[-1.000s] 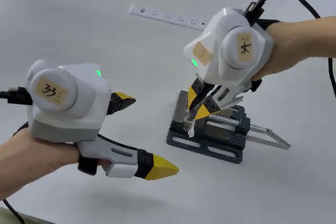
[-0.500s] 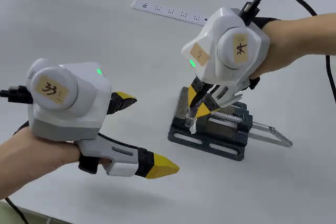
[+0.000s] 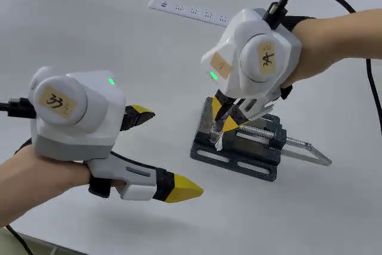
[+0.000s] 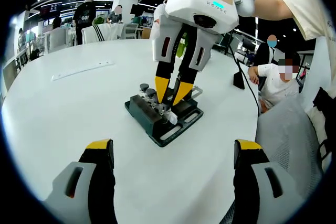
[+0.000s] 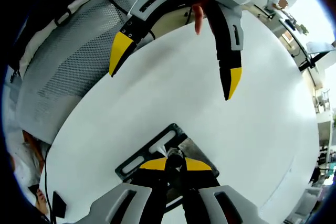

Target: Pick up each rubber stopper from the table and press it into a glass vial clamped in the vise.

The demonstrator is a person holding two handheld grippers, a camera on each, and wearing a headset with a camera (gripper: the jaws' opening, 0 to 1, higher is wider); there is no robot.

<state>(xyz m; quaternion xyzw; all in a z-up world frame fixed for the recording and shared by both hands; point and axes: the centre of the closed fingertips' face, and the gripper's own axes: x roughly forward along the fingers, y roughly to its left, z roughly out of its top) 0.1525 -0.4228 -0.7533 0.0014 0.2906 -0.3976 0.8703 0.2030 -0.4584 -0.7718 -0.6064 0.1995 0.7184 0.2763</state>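
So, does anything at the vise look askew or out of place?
In the left gripper view, the glass vial at the near end of the vise seems to lean outward, while the stoppered vials behind it stand upright. The right gripper, shut on a rubber stopper, hangs just above it and partly hides it.

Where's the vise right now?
In the head view, the vise sits right of centre on the table, directly below the right gripper, with the power strip beyond it.
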